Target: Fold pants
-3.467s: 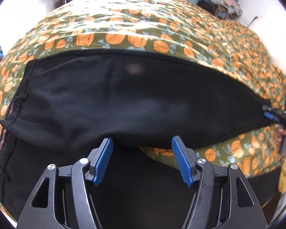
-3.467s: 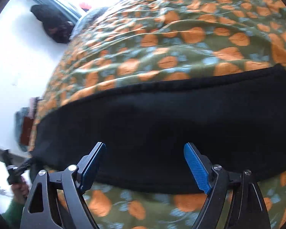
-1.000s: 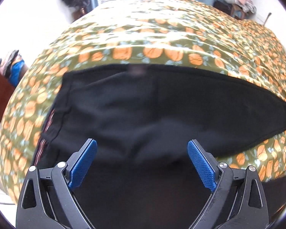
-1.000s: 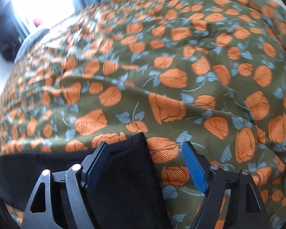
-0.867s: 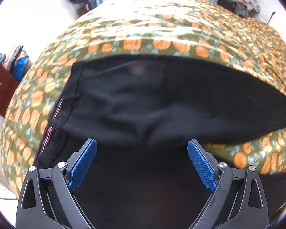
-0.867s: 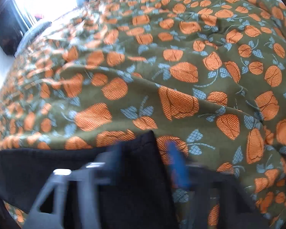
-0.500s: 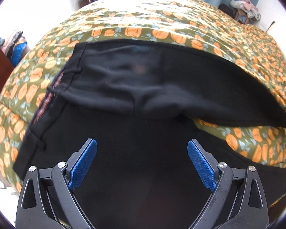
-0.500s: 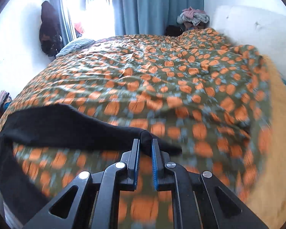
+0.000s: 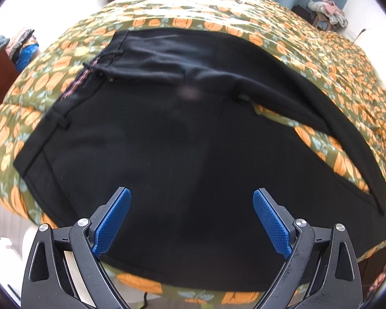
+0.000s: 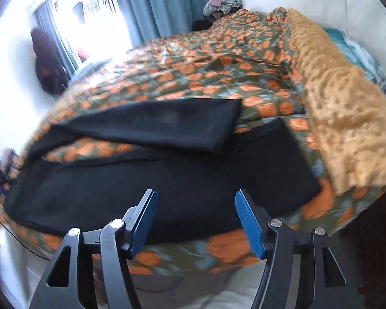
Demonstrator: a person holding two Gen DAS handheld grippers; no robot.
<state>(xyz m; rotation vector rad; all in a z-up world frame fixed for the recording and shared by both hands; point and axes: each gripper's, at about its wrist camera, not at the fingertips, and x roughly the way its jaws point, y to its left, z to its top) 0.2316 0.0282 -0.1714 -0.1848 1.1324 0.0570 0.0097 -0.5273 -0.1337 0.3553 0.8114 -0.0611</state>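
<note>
Pants: black trousers (image 9: 193,141) spread along bed's (image 9: 308,46) near edge, legs splayed (not stacked).
Left gripper (image 9: 191,221): jaws wide, empty.
Right gripper (image 10: 196,219): jaws parted, empty.
Advice: pinch far leg's hem (image 10: 229,126), lay it edge-to-edge over near leg.

**Black frames, blue pads**

The left gripper (image 9: 191,221) has glossy black plastic arms with triangular cut-outs, round silver screws at the pivots and blue cross-hatched pads (image 9: 270,228) at 5 and 7 o'clock. The right gripper (image 10: 195,224) matches it: black linkages, silver screws, ribbed blue pads (image 10: 248,225).
</note>
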